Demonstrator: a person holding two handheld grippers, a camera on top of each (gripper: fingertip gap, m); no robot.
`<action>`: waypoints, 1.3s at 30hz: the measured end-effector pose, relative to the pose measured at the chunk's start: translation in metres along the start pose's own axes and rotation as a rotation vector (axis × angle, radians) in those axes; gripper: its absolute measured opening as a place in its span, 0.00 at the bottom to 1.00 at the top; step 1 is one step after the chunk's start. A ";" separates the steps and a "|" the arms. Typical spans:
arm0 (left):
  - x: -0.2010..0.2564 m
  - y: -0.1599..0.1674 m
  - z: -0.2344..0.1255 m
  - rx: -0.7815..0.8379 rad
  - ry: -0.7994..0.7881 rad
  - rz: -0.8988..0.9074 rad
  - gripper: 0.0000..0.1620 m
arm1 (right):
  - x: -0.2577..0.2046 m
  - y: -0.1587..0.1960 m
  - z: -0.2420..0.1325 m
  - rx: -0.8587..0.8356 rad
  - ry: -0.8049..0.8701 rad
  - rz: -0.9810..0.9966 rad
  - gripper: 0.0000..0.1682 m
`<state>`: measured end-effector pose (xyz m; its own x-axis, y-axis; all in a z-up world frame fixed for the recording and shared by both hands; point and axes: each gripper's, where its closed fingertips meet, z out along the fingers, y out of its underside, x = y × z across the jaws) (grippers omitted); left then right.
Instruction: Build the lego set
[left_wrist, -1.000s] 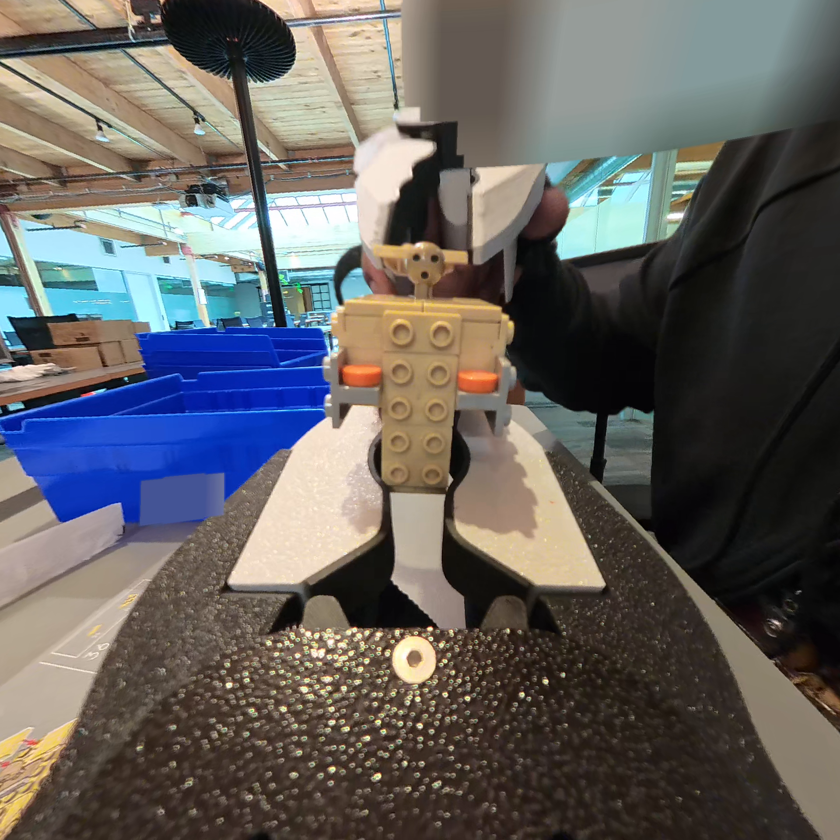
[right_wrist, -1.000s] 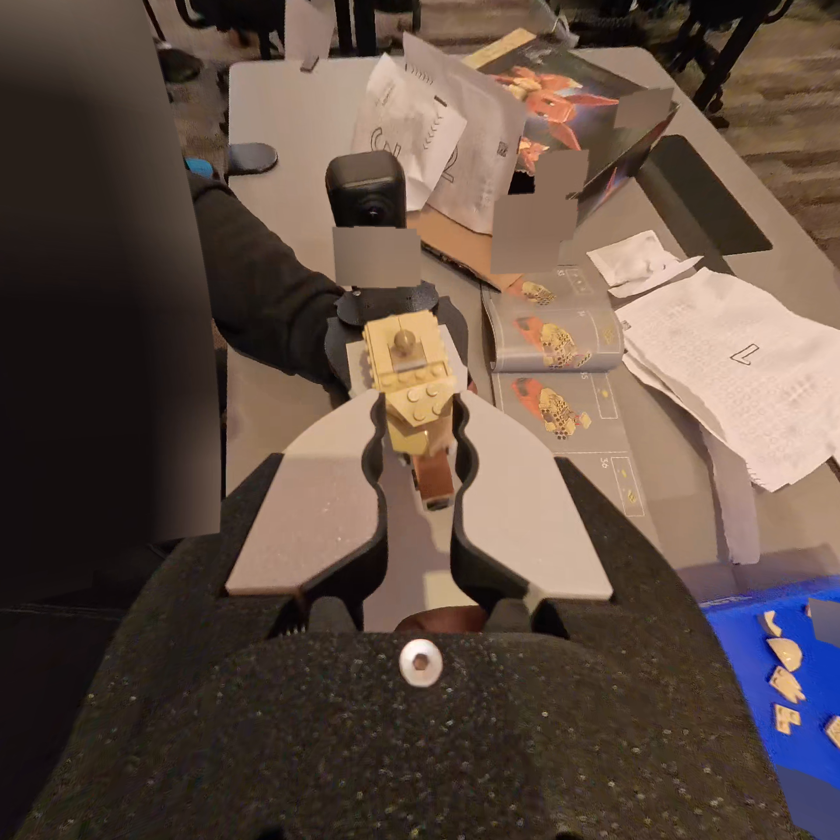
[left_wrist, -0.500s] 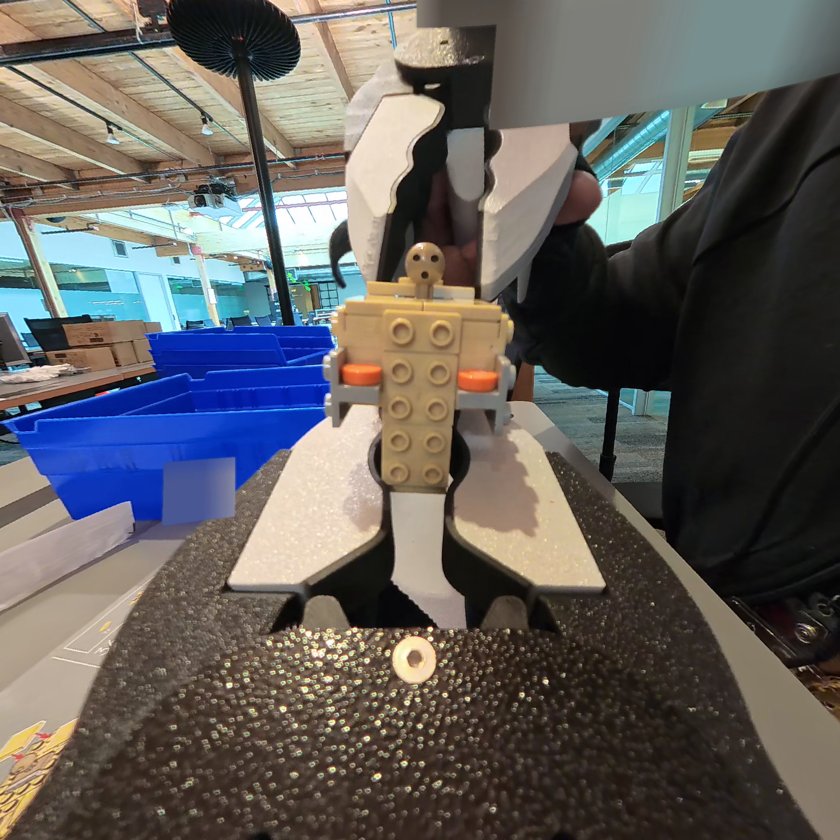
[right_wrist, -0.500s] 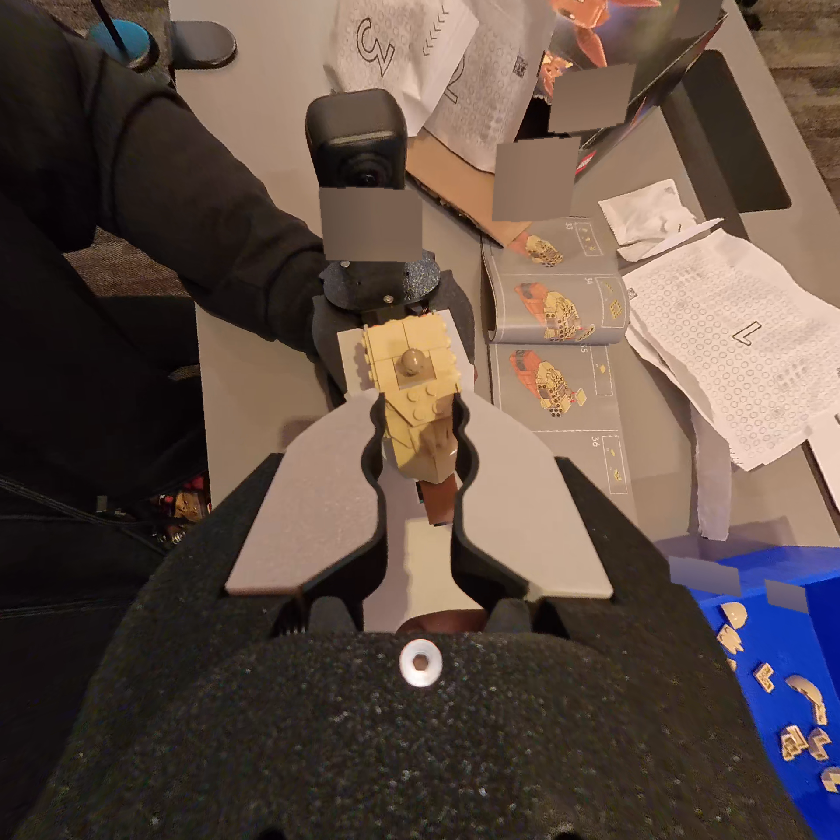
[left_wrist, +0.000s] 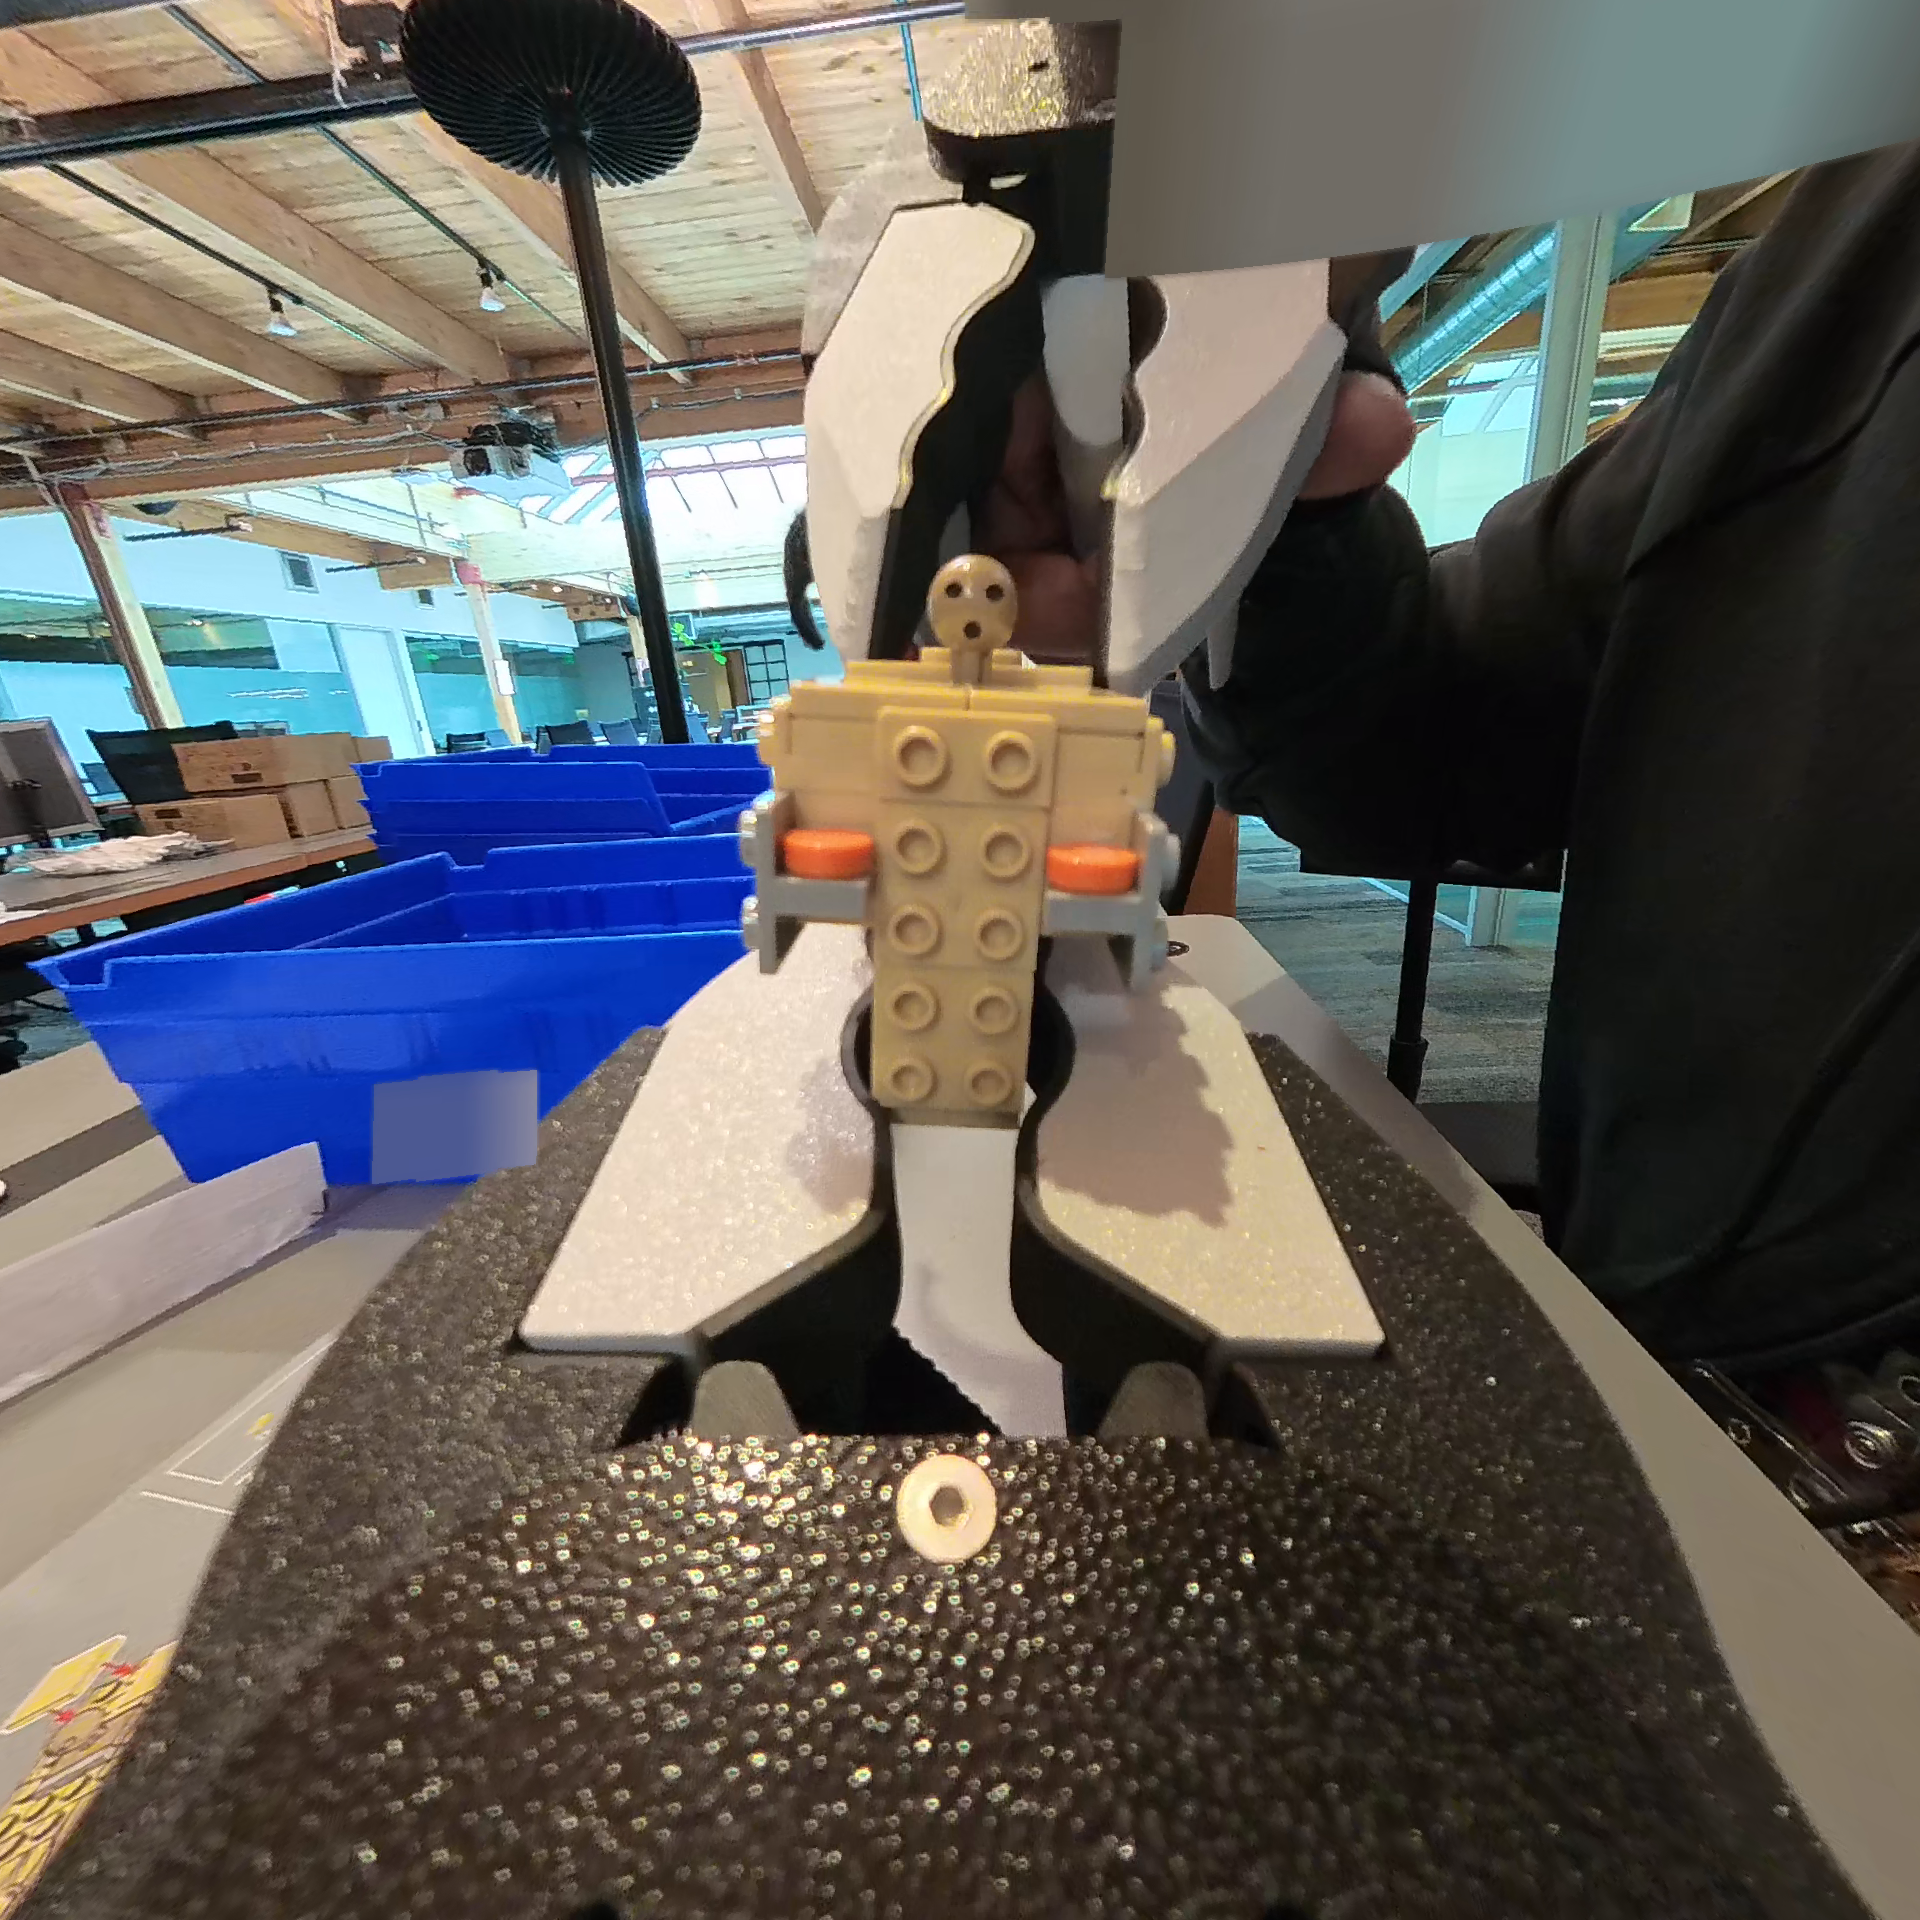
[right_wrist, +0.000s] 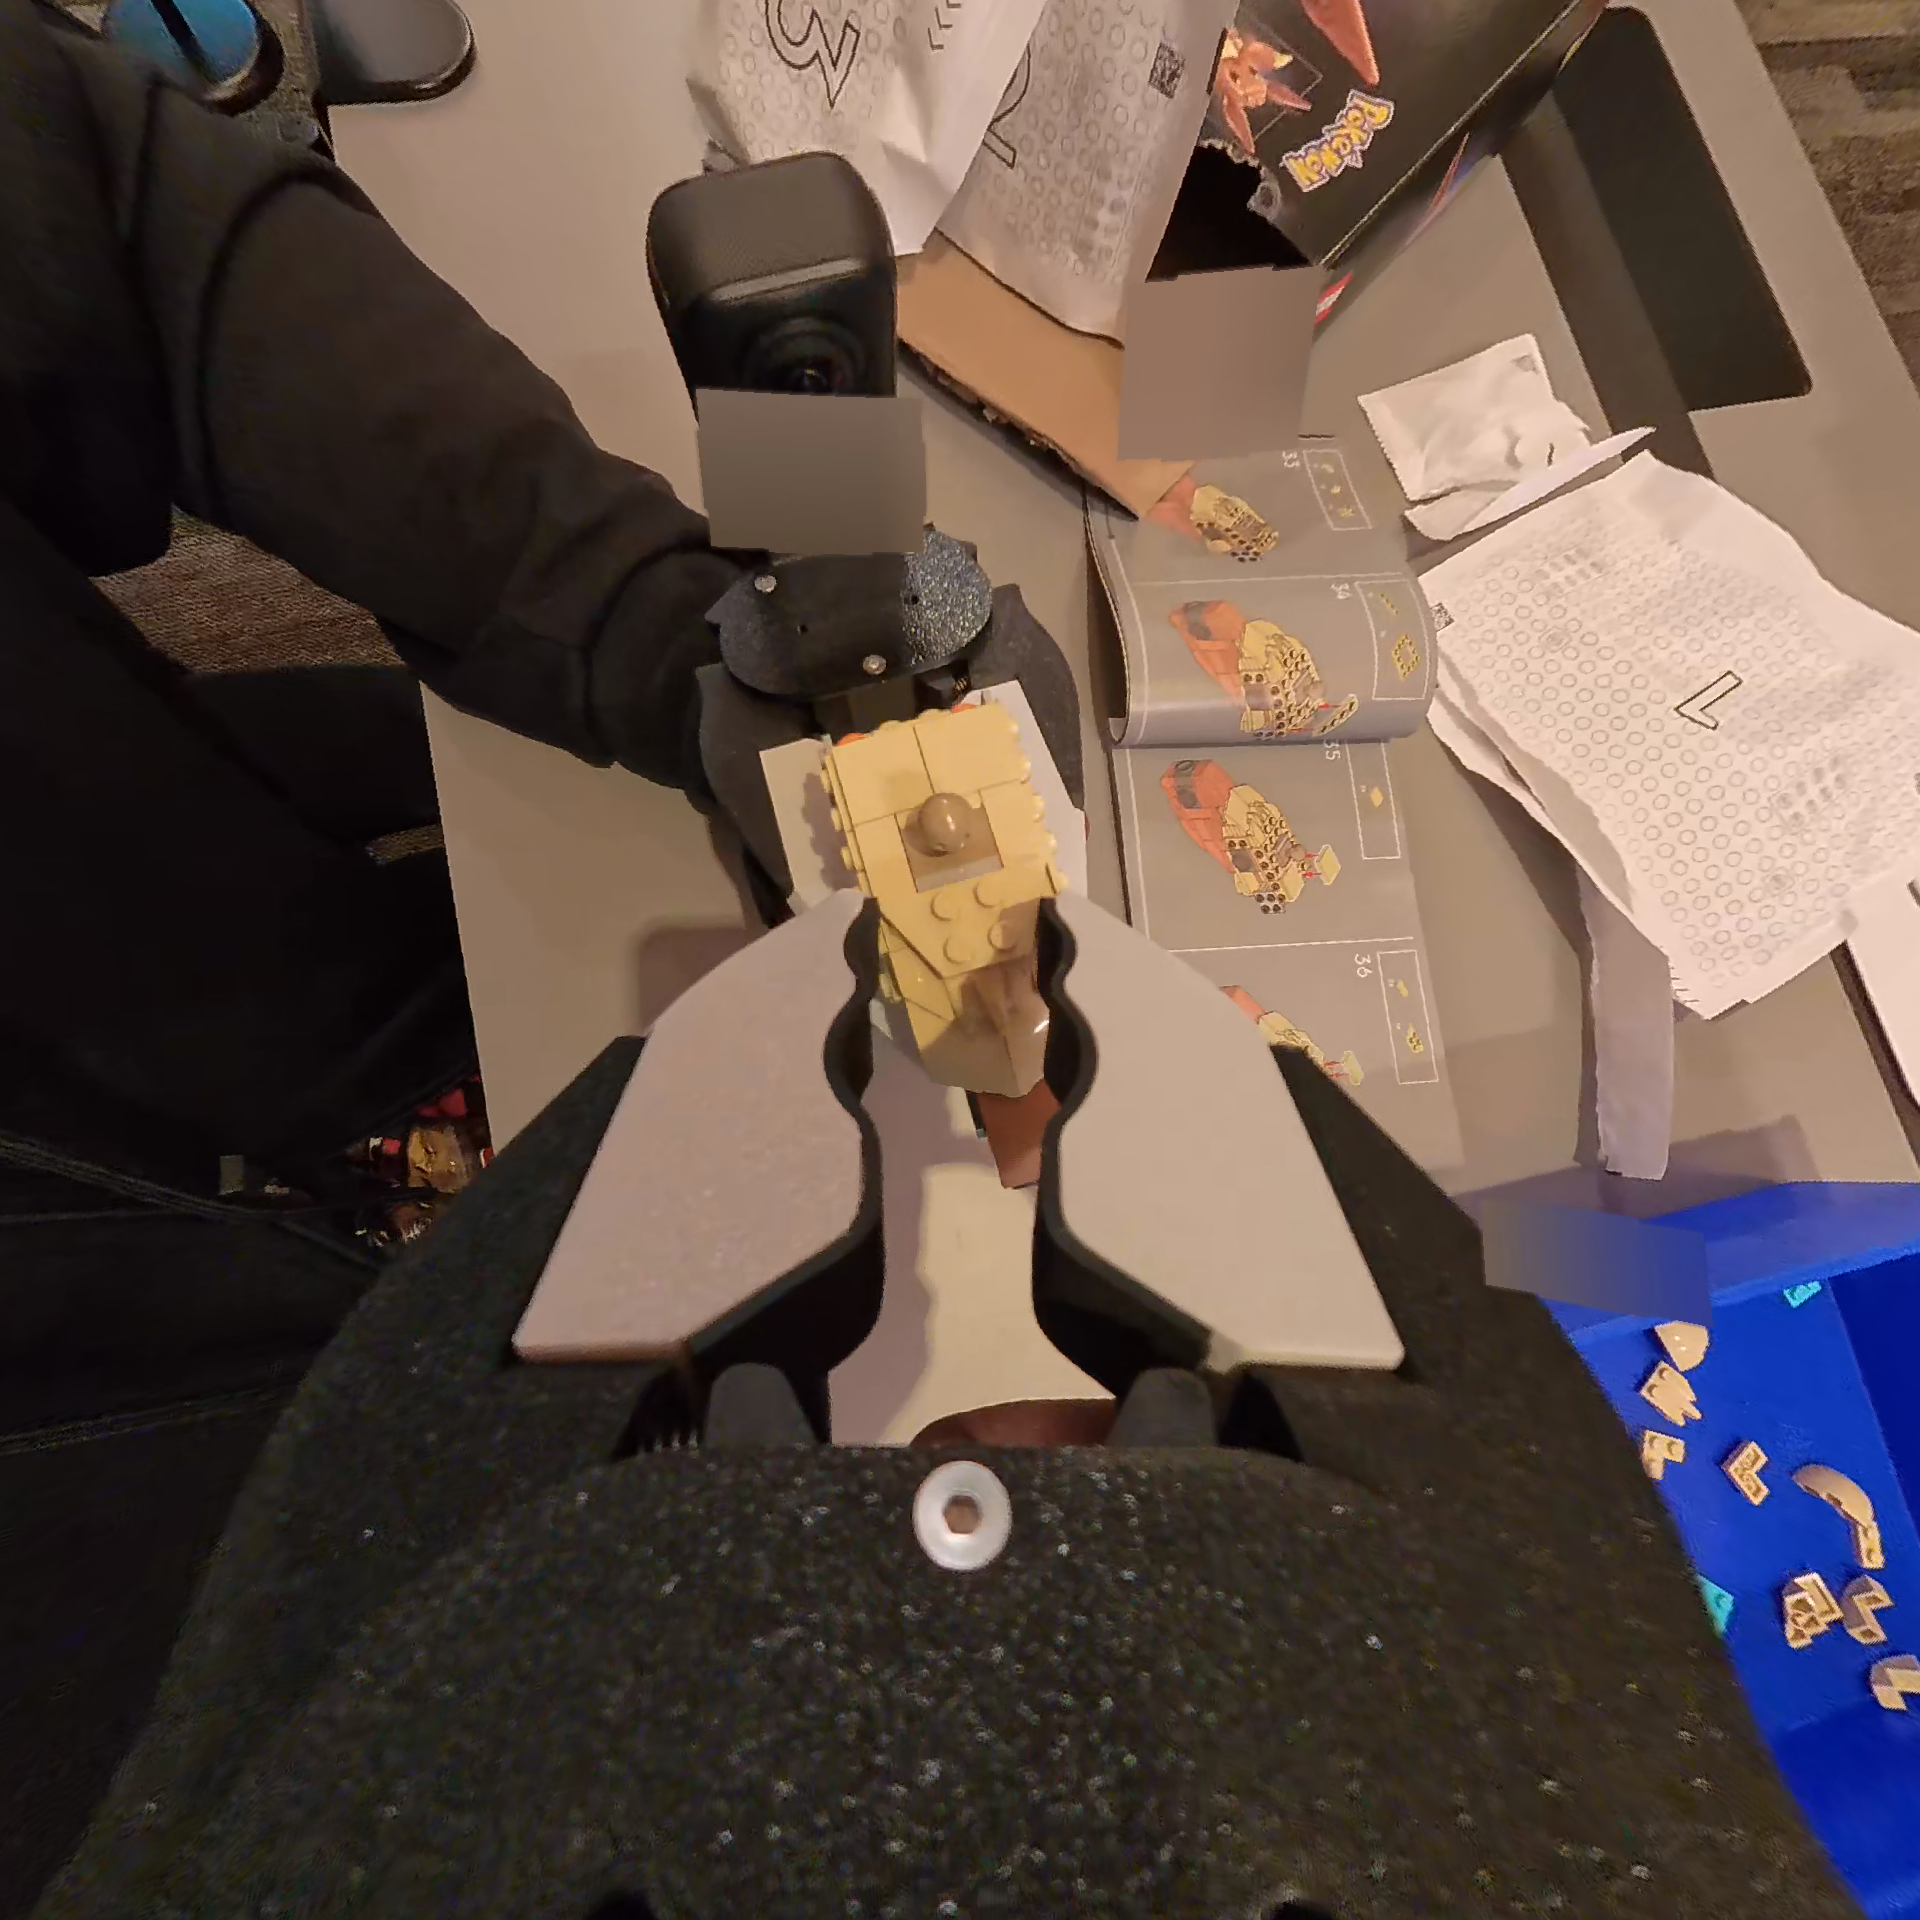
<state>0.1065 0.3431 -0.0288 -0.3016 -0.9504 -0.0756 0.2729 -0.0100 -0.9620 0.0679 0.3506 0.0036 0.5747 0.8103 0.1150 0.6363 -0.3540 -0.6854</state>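
Note:
A tan lego model (left_wrist: 956, 852) with two orange round studs, grey side brackets and a ball knob (left_wrist: 971, 597) on top is held off the table. My left gripper (left_wrist: 956, 997) is shut on its long studded plate. My right gripper (left_wrist: 1013, 644) comes down from above, just behind the knob. In the right wrist view the model (right_wrist: 935, 769) shows from above. Its tan and brown rear part lies between my right gripper's (right_wrist: 951, 925) narrowly spaced fingers, which seem to clamp it. The left gripper (right_wrist: 914, 748) holds the far end.
An open instruction booklet (right_wrist: 1278, 779), white paper bags (right_wrist: 1662, 748) and the set's box (right_wrist: 1351, 125) lie on the grey table (right_wrist: 540, 831). A blue bin (right_wrist: 1766, 1507) holds loose tan pieces. Stacked blue bins (left_wrist: 416, 977) stand to the left. A person's dark sleeve (left_wrist: 1714, 727) is on the right. About 5 cm separates my left fingertips from my right.
My right gripper has tilted toward the left camera while its tips stayed at the model's top. A tan crosspiece once level with the knob now sits lower. My left grip is unchanged.

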 end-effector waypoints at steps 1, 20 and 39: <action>0.000 0.000 0.000 0.002 0.000 -0.001 0.12 | 0.000 -0.001 0.000 0.001 0.000 0.002 0.17; -0.016 -0.006 -0.006 0.058 0.016 -0.237 0.13 | 0.025 0.010 -0.007 0.285 0.156 -0.522 0.31; -0.028 0.006 -0.007 -0.036 0.002 -0.363 0.12 | 0.028 0.002 0.015 0.205 -0.077 -0.634 0.21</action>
<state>0.1095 0.3719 -0.0340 -0.3750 -0.8864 0.2715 0.1154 -0.3352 -0.9351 0.0774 0.3795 -0.0058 0.0791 0.8659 0.4940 0.7240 0.2908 -0.6256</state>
